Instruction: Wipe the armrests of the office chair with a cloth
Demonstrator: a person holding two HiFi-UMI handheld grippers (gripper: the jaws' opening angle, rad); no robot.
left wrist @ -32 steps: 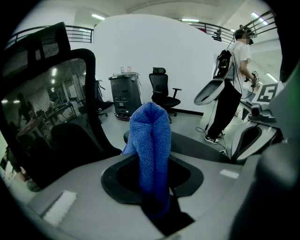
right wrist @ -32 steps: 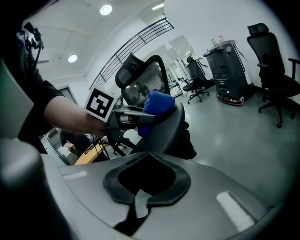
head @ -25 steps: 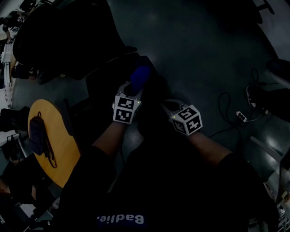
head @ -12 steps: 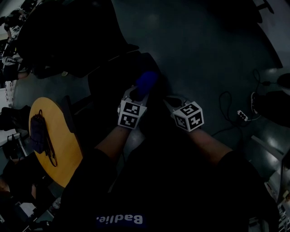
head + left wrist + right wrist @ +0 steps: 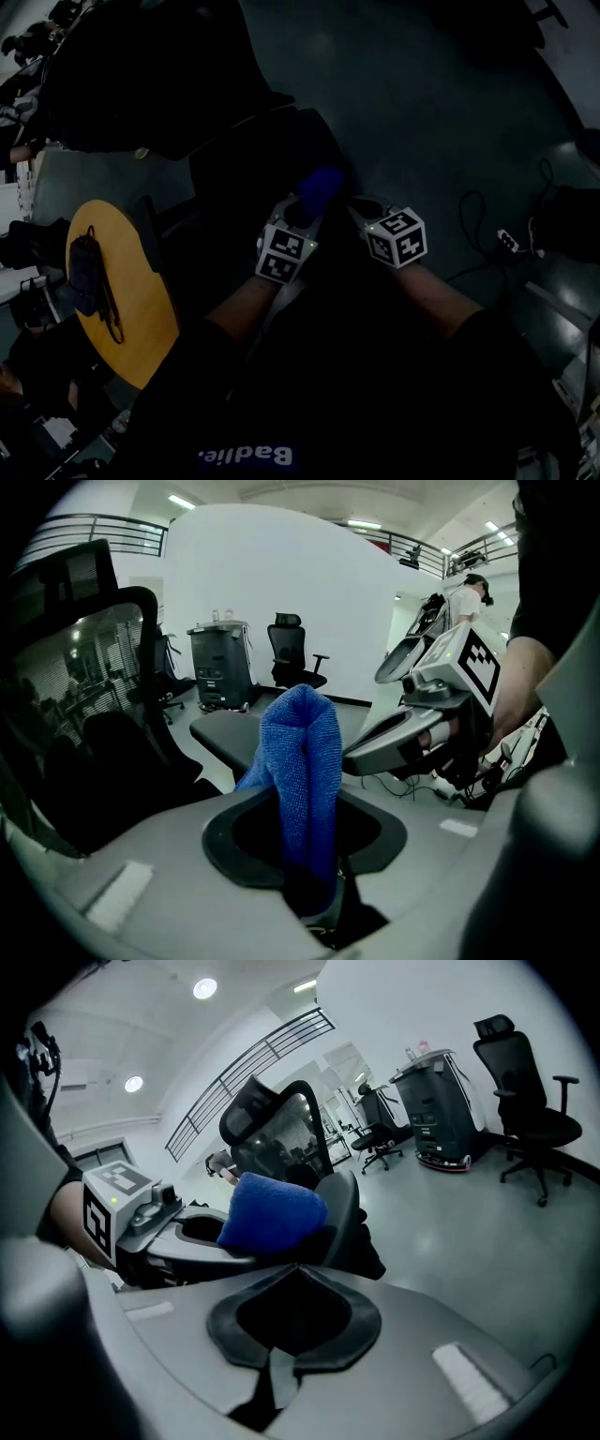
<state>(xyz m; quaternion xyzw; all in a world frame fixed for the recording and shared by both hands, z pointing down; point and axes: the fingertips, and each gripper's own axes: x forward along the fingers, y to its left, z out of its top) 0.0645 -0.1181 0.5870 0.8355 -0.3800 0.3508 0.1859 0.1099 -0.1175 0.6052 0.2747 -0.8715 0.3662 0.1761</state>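
The floor (image 5: 422,103) is dark grey and smooth, dim in the head view and glossy in the right gripper view. At the right edge of the head view a power strip (image 5: 507,242) lies on it among loose cables. At the left of that frame a round yellow worktop (image 5: 141,309) carries a dark bundle (image 5: 84,274) with a cord trailing from it.

The gripper views show a bright room with white walls, ceiling lights and a railed gallery. A dark cabinet (image 5: 221,666) stands by the wall, with a black spare chair (image 5: 292,656) beside it.

The black office chair (image 5: 150,75) fills the upper left of the head view. Its high mesh back shows at the left of the left gripper view.

The left gripper (image 5: 298,214) has its jaws clamped on the blue cloth (image 5: 302,761), which stands up folded from between them. The cloth sits at the centre of the head view, just in front of a flat grey armrest (image 5: 225,731). Contact with the armrest cannot be made out.

The right gripper (image 5: 366,211) is just beside it, jaws together and nothing between them.
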